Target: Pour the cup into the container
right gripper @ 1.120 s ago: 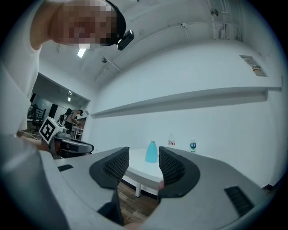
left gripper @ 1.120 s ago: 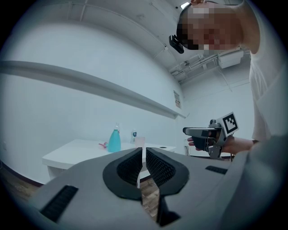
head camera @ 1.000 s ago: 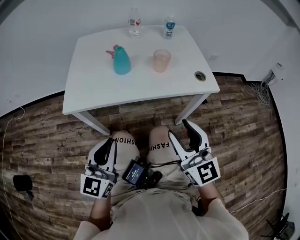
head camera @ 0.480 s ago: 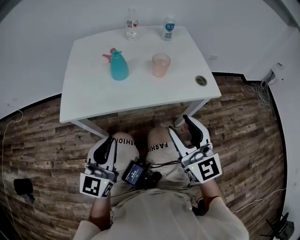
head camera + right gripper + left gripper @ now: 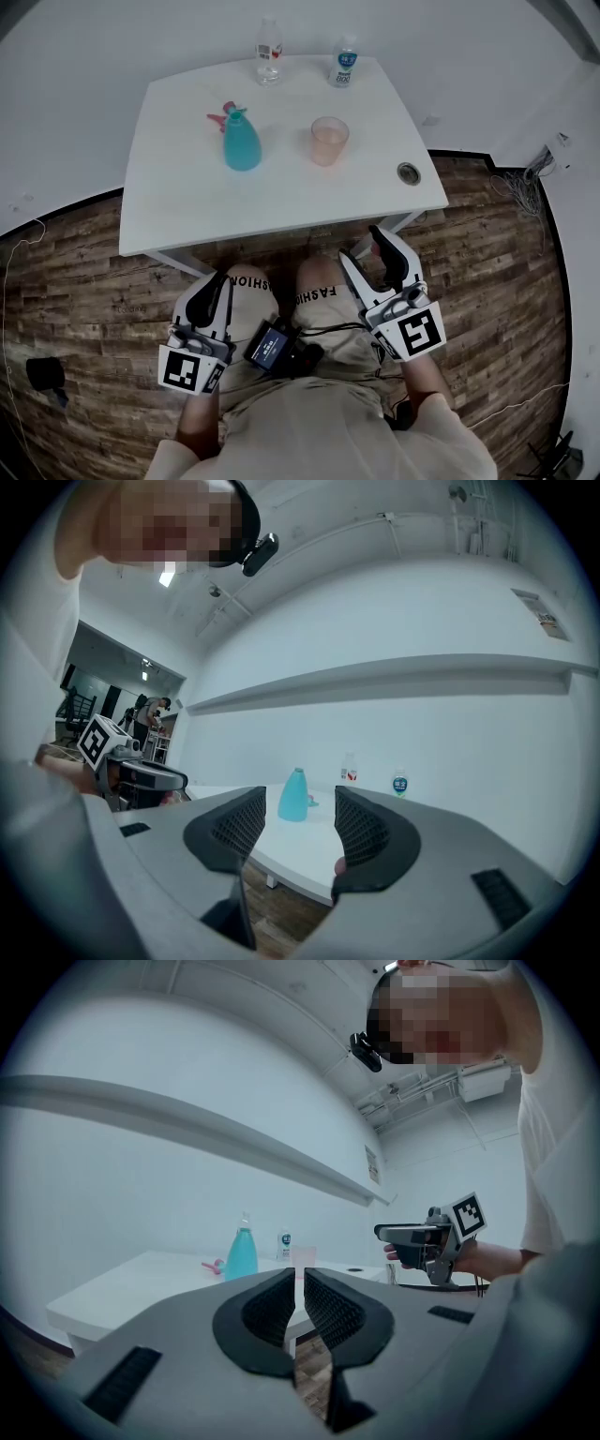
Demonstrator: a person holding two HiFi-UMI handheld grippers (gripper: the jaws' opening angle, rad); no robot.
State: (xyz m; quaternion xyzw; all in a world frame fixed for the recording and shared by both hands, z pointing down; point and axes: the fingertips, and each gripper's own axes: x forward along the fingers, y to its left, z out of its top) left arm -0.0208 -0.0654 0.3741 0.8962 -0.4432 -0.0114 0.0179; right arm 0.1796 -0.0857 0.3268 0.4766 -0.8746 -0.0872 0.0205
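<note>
Cup (image 5: 329, 141) well beyond right tool (image 5: 364, 251)

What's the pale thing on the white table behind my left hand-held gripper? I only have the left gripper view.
Observer: Head view shows a translucent pink plastic cup, upright, apart from and right of the teal plastic spray bottle.
Operator: Is the right hand-held gripper holding anything?
Observer: No. The right gripper view shows its jaws apart, just having opened further, nothing between them.
Operator: Are both over the table?
Observer: No. In the head view the left hand-held gripper and the right one hang above the person's knees, short of the white table's near edge.
</note>
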